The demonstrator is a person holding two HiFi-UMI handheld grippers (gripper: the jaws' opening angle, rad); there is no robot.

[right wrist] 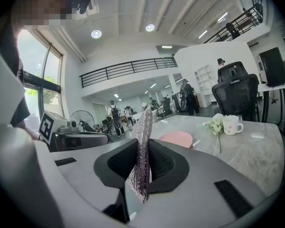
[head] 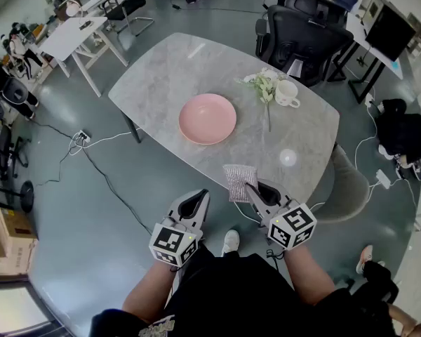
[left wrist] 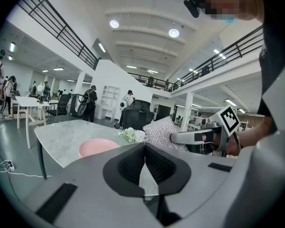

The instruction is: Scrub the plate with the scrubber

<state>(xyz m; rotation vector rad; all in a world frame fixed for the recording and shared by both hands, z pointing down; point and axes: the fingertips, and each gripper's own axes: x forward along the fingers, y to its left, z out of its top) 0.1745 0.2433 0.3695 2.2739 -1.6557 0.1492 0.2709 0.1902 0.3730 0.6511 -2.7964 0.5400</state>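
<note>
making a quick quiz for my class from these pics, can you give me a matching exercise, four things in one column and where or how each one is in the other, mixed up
Column A
1. pink plate
2. scrubber
3. white mug
4. left claw

Column B
a. shut, with nothing in it
b. clamped in the right claw
c. next to the flowers
d. lying mid-table, with nothing on it

Pairs: 1-d, 2-b, 3-c, 4-a
</note>
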